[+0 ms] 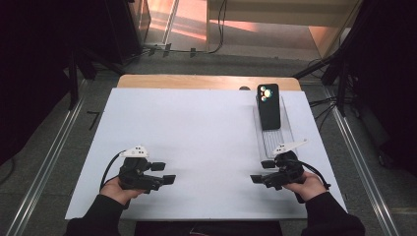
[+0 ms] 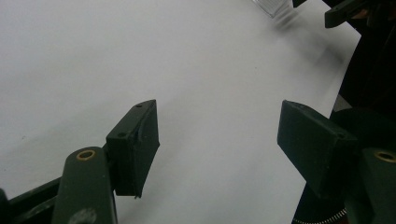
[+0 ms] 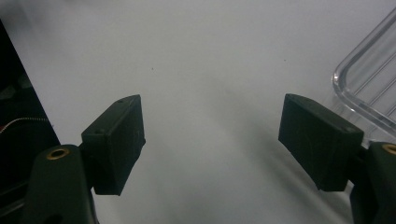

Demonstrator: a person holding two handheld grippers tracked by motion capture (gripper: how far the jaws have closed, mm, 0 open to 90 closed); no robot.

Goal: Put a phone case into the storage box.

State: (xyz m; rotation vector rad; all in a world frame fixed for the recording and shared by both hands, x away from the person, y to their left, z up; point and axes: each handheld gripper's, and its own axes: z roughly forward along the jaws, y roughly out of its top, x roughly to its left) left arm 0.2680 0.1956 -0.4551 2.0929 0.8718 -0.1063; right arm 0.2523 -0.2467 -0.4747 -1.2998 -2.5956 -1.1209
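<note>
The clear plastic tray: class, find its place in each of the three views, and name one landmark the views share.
High view: the clear plastic tray lies right of centre, a black phone on its far end.
Left gripper view: a blurred corner at the top edge.
Right gripper view: its ribbed rim at the right edge.
Shared landmark: the white table sheet.
</note>
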